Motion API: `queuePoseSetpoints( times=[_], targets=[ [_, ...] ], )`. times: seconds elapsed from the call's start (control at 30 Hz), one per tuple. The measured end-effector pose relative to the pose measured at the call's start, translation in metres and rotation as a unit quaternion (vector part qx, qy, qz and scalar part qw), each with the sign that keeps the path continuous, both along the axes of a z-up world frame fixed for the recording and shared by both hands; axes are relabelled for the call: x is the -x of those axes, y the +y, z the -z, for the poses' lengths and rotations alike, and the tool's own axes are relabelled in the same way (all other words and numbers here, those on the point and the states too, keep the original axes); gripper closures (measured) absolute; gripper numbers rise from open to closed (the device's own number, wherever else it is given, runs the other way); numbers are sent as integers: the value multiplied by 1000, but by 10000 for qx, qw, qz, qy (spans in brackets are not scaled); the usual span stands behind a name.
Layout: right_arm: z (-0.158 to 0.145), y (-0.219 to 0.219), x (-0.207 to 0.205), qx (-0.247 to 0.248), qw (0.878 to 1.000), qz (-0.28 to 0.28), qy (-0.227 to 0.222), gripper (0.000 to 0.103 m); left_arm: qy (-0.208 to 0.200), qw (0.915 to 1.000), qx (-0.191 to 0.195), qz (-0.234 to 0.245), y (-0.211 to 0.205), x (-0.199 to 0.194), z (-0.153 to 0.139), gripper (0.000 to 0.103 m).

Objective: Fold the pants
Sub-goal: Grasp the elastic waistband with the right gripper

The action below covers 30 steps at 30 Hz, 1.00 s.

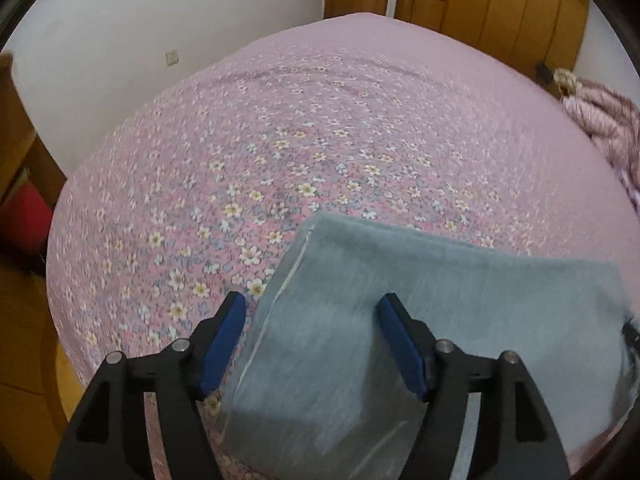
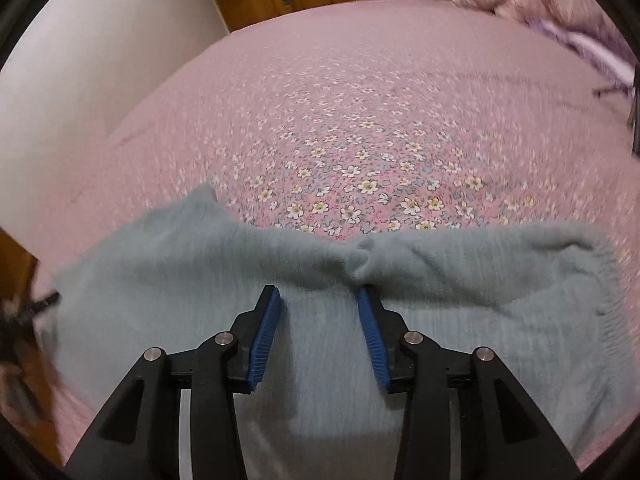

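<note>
Both my grippers — left [image 1: 312, 312], right [image 2: 318, 304] — hover with jaws apart over soft blue-grey folded pants [image 2: 320, 360] — I should pinch matching corners evenly.

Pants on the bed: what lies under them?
The pants rest on the flowered pink bedsheet, which shows all around their far edge. Whatever lies directly beneath the fabric is covered, so nothing more can be told.
</note>
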State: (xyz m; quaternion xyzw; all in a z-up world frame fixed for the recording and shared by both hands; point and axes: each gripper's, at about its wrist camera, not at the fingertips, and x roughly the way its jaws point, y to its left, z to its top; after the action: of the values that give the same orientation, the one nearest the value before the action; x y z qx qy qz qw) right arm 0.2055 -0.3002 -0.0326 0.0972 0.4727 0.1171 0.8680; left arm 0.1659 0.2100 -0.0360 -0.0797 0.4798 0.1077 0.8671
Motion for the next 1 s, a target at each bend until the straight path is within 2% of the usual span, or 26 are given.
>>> queuePoseSetpoints(
  times=[0.1,0.17,0.3,0.4,0.53,0.63,0.8,1.0],
  targets=[
    [-9,-9,9,57,9998,176,94,61,33,10000,12,-22,-2,11,-7,30],
    [-19,-24,31,43,9993,384,6,61,8,10000,3,25,-7,25,-15,30],
    [-28,-70,68,-85,9961,884,18,56,11,9998,68,195,-23,40,-26,30],
    [-27,-107,96,111,9883,1518,51,56,34,9994,138,318,-40,59,-33,30],
    [-19,-149,122,-104,9778,2093,6,56,104,9985,180,513,-63,71,-35,30],
    [-4,-167,118,-492,9708,2347,111,55,221,9981,108,564,-74,76,-29,30],
    [22,-173,100,-1150,9649,2339,309,55,437,9974,81,562,-79,80,-15,30],
    [28,-160,97,-1168,9644,2370,-34,45,526,9974,9,490,-77,87,-4,28]
  ],
)
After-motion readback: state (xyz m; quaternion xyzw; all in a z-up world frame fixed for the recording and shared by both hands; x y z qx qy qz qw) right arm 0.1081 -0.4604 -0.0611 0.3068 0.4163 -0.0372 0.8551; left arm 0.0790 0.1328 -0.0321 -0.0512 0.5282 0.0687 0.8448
